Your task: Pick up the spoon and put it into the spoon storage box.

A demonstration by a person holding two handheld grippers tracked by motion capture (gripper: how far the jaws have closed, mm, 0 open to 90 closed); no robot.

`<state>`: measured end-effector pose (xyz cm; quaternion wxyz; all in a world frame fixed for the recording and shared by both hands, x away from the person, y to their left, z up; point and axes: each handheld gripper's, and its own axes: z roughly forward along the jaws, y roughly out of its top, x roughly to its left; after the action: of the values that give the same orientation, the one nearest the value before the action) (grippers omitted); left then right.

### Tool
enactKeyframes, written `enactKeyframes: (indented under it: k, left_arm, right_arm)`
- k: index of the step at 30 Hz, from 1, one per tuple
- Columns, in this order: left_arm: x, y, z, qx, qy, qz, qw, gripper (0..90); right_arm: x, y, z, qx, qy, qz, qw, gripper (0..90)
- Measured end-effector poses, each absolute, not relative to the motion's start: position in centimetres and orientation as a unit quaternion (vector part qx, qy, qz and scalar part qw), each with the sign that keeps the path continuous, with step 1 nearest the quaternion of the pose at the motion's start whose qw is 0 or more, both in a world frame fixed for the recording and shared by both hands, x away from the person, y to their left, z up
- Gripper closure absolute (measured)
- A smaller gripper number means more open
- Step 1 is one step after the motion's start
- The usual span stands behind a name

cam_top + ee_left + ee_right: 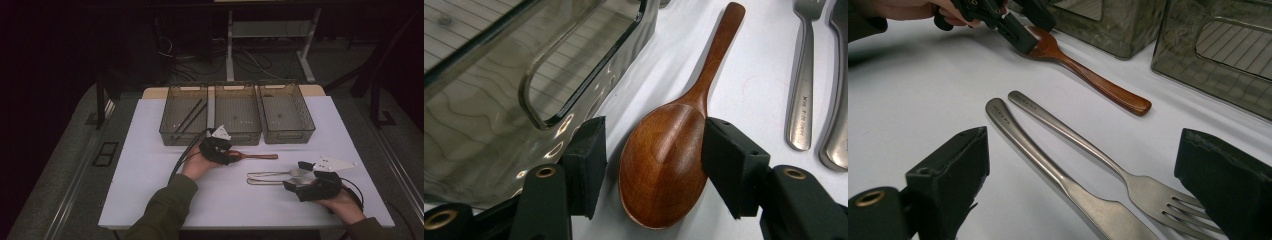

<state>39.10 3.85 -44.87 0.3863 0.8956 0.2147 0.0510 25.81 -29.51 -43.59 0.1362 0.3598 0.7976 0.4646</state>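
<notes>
A brown wooden spoon lies on the white table, bowl toward me, in front of the bins. My left gripper stands open with one pad on each side of the bowl; the right pad is close against it, the left pad stands slightly apart. In the high view the left gripper sits over the spoon. A metal fork and knife lie side by side. My right gripper is wide open around their head ends, also seen as the right gripper.
Three grey see-through bins stand in a row at the back: the left bin holds black chopsticks, with the middle bin and right bin beside it. One bin wall is right next to my left jaw.
</notes>
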Motion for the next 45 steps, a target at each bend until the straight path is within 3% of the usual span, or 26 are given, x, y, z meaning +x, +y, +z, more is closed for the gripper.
enactKeyframes:
  k: [11, 18, 32, 45]
  left_arm:
    - [38.9, 3.7, -45.0, 0.901, 0.200, 0.043, 0.381, 46.5]
    - [38.4, 3.5, -45.0, 0.904, 0.179, 0.030, 0.387, 60.1]
    - [38.1, 3.2, -44.9, 0.911, 0.154, 0.036, 0.380, 76.2]
    - [38.0, 3.2, -44.8, 0.916, 0.145, 0.041, 0.373, 78.2]
  right_arm:
    - [25.8, -29.6, -43.6, 0.362, 0.797, 0.463, 0.138, 6.9]
    - [25.8, -29.6, -43.6, 0.362, 0.797, 0.463, 0.140, 6.9]
    - [25.8, -29.5, -43.6, 0.359, 0.798, 0.463, 0.142, 6.9]
    - [25.7, -29.2, -43.8, 0.356, 0.800, 0.459, 0.152, 6.9]
